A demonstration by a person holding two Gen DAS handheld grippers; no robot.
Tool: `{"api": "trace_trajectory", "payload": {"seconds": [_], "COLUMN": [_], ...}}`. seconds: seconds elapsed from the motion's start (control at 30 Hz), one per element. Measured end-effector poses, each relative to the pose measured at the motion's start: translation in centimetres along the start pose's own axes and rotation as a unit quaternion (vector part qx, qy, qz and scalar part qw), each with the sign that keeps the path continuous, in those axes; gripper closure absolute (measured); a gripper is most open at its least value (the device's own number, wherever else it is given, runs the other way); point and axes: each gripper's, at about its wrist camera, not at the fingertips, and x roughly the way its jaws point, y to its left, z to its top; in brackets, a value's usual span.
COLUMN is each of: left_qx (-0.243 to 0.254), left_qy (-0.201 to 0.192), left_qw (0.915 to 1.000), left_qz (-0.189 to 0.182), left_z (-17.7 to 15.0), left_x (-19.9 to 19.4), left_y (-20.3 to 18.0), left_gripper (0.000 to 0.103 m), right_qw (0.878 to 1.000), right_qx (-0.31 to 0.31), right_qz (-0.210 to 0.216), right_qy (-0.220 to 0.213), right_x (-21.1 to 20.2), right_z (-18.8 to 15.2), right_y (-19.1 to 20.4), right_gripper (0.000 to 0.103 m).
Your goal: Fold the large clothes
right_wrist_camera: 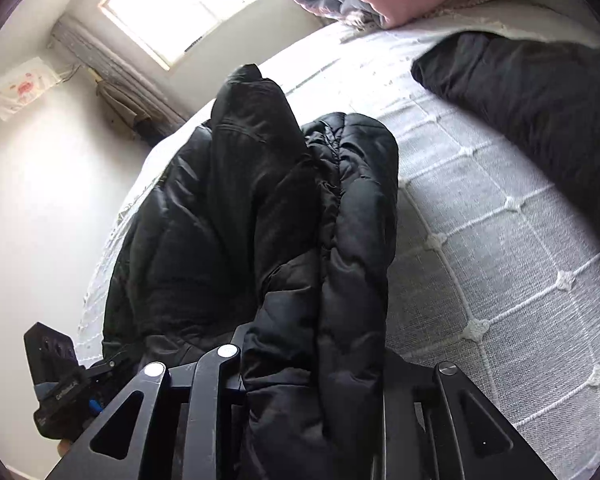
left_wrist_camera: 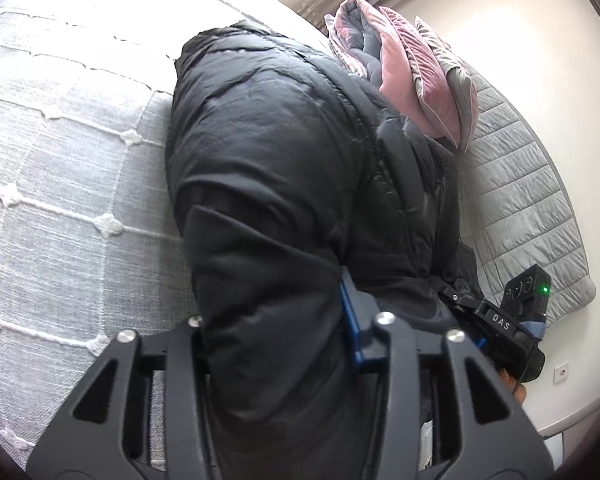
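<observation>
Black padded cloth of the jacket [left_wrist_camera: 284, 184] bulges between the fingers of the left gripper [left_wrist_camera: 284, 344], which is clenched on it. Beside it, the right gripper [right_wrist_camera: 312, 364] grips another fold of the jacket. Beyond the grip, the jacket lies on the grey bed [left_wrist_camera: 72, 152], with pink pillows [left_wrist_camera: 412, 76] past its far end.

We are pinching thick padded cloth between the jaws of our left gripper [left_wrist_camera: 276, 344]; our right gripper [right_wrist_camera: 312, 368] is clamping a fold likewise, both angling downward.
</observation>
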Motion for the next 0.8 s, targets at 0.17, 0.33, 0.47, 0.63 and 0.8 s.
{"api": "trace_trajectory", "payload": {"seconds": [0.17, 0.33, 0.47, 0.63, 0.8], "left_qx": [0.016, 0.017, 0.042, 0.059, 0.073], "left_qy": [-0.021, -0.038, -0.049, -0.065, -0.085], "left_qw": [0.9996, 0.999, 0.9972, 0.995, 0.9928], "left_qz": [0.012, 0.017, 0.037, 0.047, 0.044], "left_z": [0.3, 0.5, 0.4, 0.4, 0.9], "left_x": [-1.4, -2.8, -3.6, -4.6, -6.6], "left_y": [-0.4, -0.6, -1.4, -2.1, -2.6], "left_gripper": [0.065, 0.067, 0.067, 0.067, 0.068], "right_qw": [1.0, 0.999, 0.999, 0.997, 0.991], "right_qx": [-0.02, -0.029, -0.038, -0.046, -0.053], "right_qz": [0.007, 0.016, 0.021, 0.037, 0.096], "right_qy": [-0.014, -0.023, -0.031, -0.043, -0.072], "right_x": [-1.3, -2.0, -2.3, -2.5, -3.7], "right_z": [-0.4, -0.9, -0.9, -1.2, -0.6], "right_y": [1.5, 1.6, 1.5, 1.4, 1.7], "right_gripper": [0.08, 0.081, 0.081, 0.082, 0.083]}}
